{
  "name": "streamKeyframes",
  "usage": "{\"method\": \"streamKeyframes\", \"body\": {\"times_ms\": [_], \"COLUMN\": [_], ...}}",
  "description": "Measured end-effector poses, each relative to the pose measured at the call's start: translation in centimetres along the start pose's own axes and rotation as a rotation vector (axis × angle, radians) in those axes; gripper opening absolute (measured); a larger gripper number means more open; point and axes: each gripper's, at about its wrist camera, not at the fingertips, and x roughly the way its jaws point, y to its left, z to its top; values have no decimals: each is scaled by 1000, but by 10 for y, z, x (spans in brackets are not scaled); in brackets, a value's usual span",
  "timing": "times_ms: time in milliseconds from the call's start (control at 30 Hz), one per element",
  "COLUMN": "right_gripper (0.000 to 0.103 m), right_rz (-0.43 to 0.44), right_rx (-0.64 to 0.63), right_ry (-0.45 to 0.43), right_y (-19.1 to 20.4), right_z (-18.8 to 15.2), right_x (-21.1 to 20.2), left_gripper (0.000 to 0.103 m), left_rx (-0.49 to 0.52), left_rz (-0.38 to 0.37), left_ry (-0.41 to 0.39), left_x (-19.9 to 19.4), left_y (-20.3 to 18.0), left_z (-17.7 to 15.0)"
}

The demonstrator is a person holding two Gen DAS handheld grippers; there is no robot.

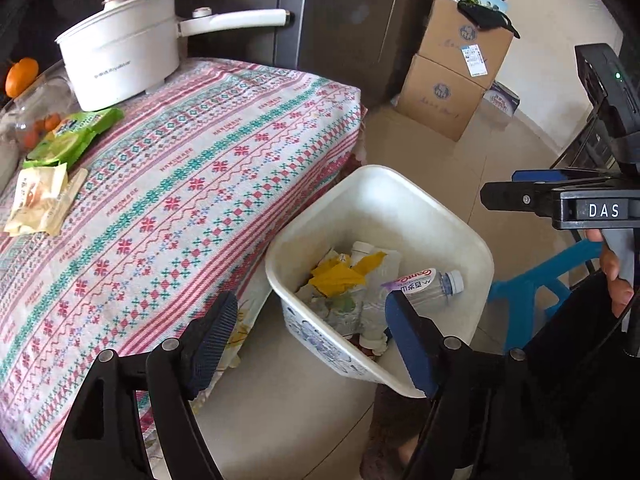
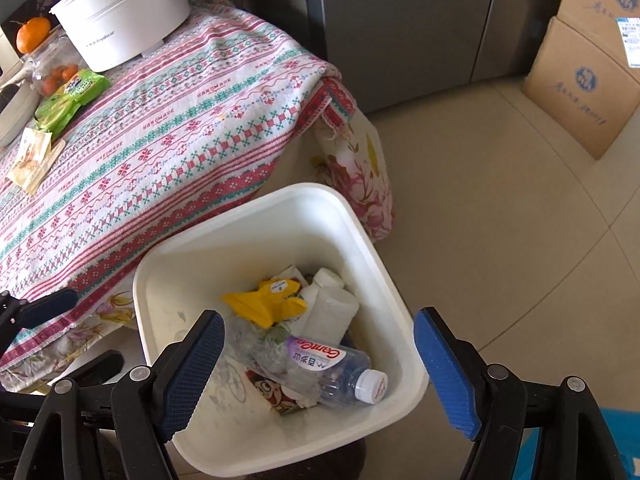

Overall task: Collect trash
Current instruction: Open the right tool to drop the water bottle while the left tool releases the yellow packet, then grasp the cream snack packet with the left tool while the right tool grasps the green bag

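A white trash bin [image 1: 472,240] [image 2: 256,208] stands on the floor beside the table. In it lie a clear plastic bottle [image 1: 432,284] [image 2: 332,372], a yellow wrapper [image 1: 340,276] [image 2: 268,300] and other scraps. On the table lie a green snack packet [image 1: 76,136] [image 2: 68,100] and a beige wrapper [image 1: 38,200] [image 2: 32,156]. My left gripper [image 1: 316,348] is open and empty over the table edge and bin. My right gripper [image 2: 320,376] is open and empty above the bin; its body shows in the left wrist view [image 1: 560,200].
The table has a patterned cloth [image 1: 180,168] [image 2: 168,120]. A white pot [image 1: 124,64] [image 2: 120,20] and oranges [image 1: 22,76] [image 2: 32,32] stand at its far end. Cardboard boxes [image 1: 452,76] [image 2: 588,80] stand by the wall. A blue stool [image 1: 536,292] is right of the bin.
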Motion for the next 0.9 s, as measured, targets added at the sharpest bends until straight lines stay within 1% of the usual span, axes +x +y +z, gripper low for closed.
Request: {"method": "streamKeyframes", "body": {"times_ms": [200, 267, 533, 667, 767, 900], "right_gripper": [84, 84, 87, 89, 90, 90], "right_rz": [10, 6, 21, 52, 75, 98], "right_rx": [-39, -70, -164, -204, -252, -311], "right_ry": [1, -2, -44, -57, -57, -63], "right_y": [16, 26, 72, 100, 124, 157], "right_z": [3, 4, 20, 31, 37, 50], "right_x": [1, 0, -7, -5, 0, 8], "left_gripper": [84, 87, 93, 98, 103, 103], "left_rx": [-73, -105, -250, -332, -422, -530], "left_rz": [52, 69, 111, 176, 231, 322], "left_ry": [-35, -48, -80, -64, -73, -78], "left_x": [-22, -30, -53, -59, -65, -67], "left_y": [32, 45, 96, 128, 160, 203], "left_z": [-7, -10, -19, -23, -26, -25]}}
